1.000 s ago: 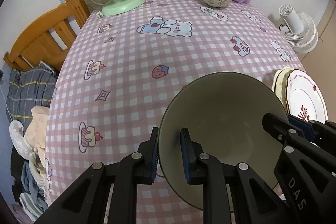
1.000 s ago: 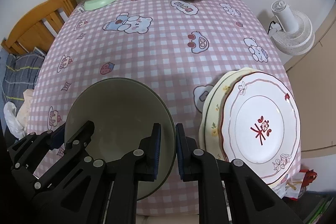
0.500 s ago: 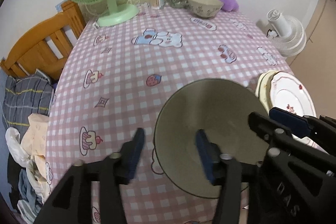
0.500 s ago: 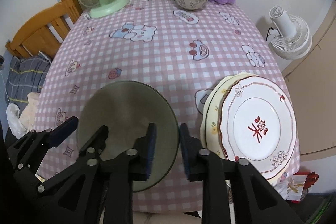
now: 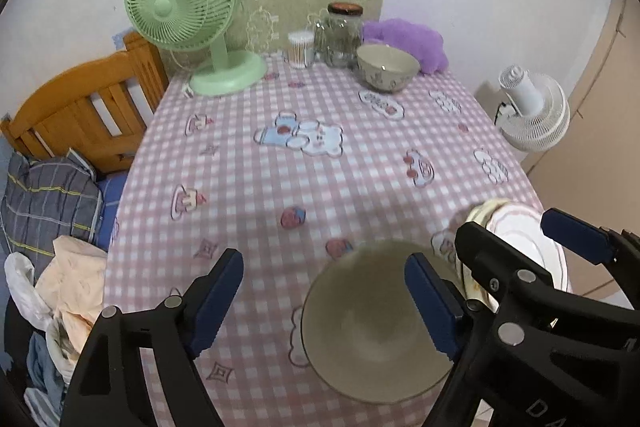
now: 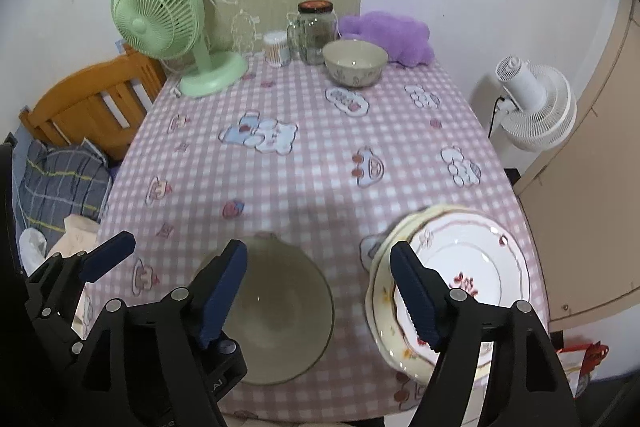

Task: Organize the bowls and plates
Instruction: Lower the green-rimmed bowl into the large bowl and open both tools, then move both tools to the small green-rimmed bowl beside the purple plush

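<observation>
Bowl [image 6: 280, 315] sits on table [image 6: 320, 155], left of stacked plates [image 6: 472, 267].

Black claw [image 5: 322, 301] frames, blue ribbed pads, silver screws

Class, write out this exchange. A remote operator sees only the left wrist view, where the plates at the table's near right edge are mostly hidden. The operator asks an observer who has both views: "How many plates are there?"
Observer: Two, stacked: a white plate lies on a cream plate.
Operator: Is there any pattern on the top one?
Observer: Yes, a red motif in its middle.
Operator: Is there anything past that corner that I can't see?
Observer: Some red packaging lies lower down, beyond the near right corner of the table.
</observation>
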`<action>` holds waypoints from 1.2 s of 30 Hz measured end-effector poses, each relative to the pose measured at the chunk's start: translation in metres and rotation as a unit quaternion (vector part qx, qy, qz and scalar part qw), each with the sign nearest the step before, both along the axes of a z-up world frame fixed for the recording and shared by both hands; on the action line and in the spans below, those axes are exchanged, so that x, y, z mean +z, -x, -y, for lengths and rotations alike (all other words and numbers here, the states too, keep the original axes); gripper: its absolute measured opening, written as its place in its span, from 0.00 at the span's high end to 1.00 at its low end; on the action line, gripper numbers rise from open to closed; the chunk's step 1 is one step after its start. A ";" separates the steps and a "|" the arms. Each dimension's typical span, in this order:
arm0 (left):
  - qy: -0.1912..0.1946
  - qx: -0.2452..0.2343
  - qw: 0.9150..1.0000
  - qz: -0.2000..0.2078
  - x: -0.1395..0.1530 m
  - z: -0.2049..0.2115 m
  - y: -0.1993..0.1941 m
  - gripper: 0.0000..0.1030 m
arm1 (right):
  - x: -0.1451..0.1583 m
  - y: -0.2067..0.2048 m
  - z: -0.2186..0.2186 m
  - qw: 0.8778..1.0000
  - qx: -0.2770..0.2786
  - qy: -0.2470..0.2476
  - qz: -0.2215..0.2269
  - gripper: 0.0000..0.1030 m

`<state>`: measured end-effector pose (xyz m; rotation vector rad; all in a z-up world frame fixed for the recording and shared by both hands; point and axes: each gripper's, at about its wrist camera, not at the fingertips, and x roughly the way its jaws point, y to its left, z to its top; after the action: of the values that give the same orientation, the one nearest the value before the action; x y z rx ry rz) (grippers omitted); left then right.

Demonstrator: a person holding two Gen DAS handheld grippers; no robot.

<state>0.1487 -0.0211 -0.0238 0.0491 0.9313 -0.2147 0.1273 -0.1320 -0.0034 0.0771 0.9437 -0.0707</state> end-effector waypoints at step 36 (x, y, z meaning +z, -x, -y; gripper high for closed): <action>-0.029 0.108 0.993 0.041 0.018 0.118 -0.166 0.19 | 0.016 -0.195 0.112 0.994 0.093 -0.018 0.049 0.25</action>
<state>0.3151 -0.1387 -0.0055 0.0111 0.8541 0.0153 0.3224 -0.2435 0.0123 0.0261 0.8497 0.1213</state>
